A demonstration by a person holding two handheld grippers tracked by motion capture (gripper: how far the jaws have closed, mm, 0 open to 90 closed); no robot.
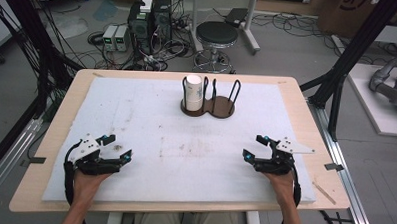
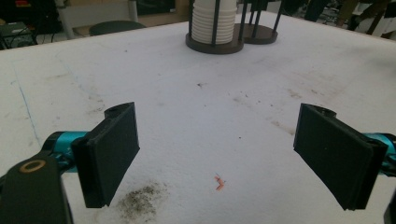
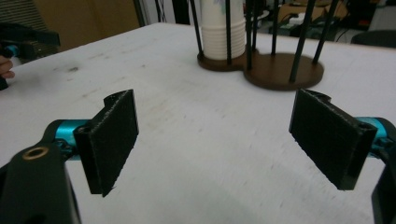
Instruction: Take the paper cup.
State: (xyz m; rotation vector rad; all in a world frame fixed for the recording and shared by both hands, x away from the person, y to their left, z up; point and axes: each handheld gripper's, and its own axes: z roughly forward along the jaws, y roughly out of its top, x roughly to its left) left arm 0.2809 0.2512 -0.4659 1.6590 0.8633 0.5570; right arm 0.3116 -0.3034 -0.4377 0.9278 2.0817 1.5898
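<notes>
A stack of white paper cups (image 1: 193,89) stands in the left bay of a dark brown double holder (image 1: 208,107) with black upright rods, at the far middle of the white mat. The holder's right bay is empty. Down at the near left of the mat, my left gripper (image 1: 117,148) rests open with nothing between its jaws. My right gripper (image 1: 254,147) rests open at the near right, also holding nothing. The cup stack (image 2: 212,21) and holder (image 2: 215,45) appear far ahead in the left gripper view, beyond my left gripper (image 2: 217,156). My right gripper (image 3: 212,144) faces the cups (image 3: 223,29) and holder (image 3: 280,70).
A white mat (image 1: 155,135) covers a wooden table (image 1: 306,121); it has dirt smudges and a small orange speck (image 2: 219,183). Beyond the table stand a black stool (image 1: 216,35), computer boxes (image 1: 149,20) and cables on the floor. Black frame posts flank both sides.
</notes>
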